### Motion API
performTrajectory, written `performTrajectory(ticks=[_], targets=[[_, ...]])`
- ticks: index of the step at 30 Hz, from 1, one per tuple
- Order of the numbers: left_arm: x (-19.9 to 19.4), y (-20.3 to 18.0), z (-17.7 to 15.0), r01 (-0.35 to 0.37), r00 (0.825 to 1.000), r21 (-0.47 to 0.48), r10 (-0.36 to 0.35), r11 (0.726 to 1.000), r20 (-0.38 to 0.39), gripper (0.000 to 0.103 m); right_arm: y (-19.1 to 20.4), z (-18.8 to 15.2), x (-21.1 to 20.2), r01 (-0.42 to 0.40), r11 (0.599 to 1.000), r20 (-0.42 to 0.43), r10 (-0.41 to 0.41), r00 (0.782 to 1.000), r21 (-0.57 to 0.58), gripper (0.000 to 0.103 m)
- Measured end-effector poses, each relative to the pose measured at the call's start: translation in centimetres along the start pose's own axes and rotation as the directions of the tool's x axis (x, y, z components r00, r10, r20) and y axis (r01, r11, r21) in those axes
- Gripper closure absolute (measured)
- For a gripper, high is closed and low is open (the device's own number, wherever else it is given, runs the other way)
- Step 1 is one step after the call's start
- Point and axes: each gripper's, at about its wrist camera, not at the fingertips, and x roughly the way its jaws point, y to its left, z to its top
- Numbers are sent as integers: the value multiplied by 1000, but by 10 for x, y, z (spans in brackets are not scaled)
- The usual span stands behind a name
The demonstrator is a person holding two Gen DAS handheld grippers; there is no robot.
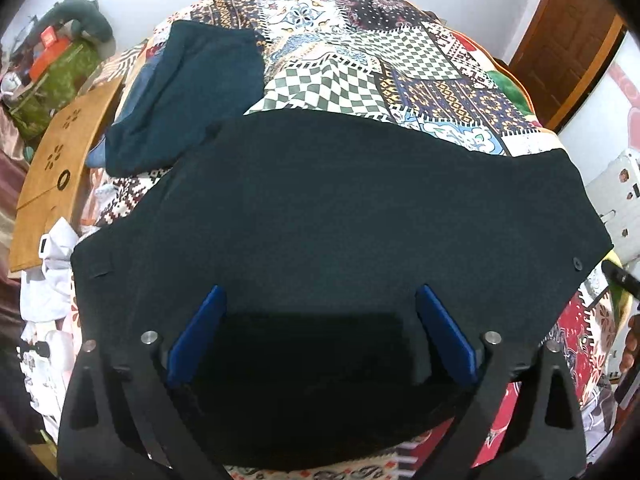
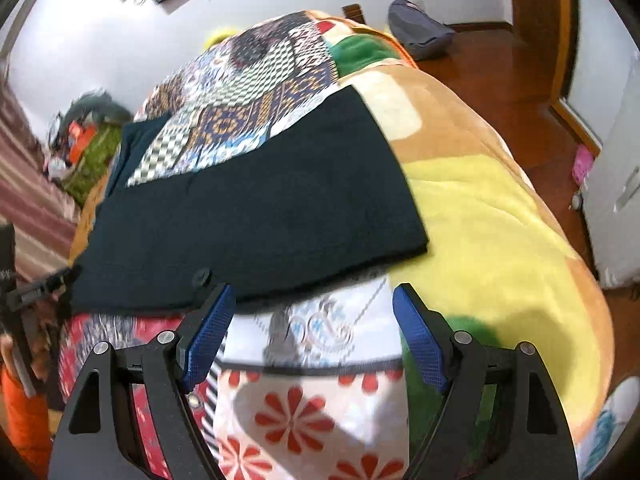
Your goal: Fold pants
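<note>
The dark pants (image 1: 340, 208) lie crosswise just ahead of both tongs, left tongs (image 1: 320, 300) gaping over them, right tongs (image 2: 310, 300) gaping short of their near edge.

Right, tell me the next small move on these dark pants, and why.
Probably ease the right gripper forward and shut it on the near edge of the dark pants by the button. Both grippers are open and hold nothing. The left gripper hovers over the cloth, and the pants lie flat across the patterned bedspread, so a fold seems to need a grip first.
</note>
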Motion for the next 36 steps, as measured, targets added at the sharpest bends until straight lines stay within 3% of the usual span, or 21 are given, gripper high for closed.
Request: performTrajectory(ticks=[3,6,10,11,14,21,28,36], targets=[[5,-10,5,-1,1000,19,1,1000,4,0,-7,6,3,-12,999,24,11,1000,44,32],[10,-17,10,-4,1000,20,4,1000,7,0,-13,11,1,-9,997,61,5,998,75,46],[17,-26,20,-13,1000,24,13,1000,12,0,-24,19,-2,5,993,102,-17,995,116,85],[19,-28,22,-14,1000,25,14,1000,14,0,-27,21,-2,4,993,106,-17,994,121,89],[23,-34,25,-1,1000,27,1,1000,12,0,-36,25,-3,-24,991,124,8,992,128,92],[24,-44,31,12,1000,36,-13,999,18,0,-35,45,-20,24,997,197,-39,980,74,93],[-13,-33,35,5,989,-2,-5,1000,147,0,-8,64,-43,8,1000,255,-8,967,3,93],[-75,-11,25,-18,953,-14,21,1000,303,0,57,92,-67,-37,992,337,77,938,-123,93]])
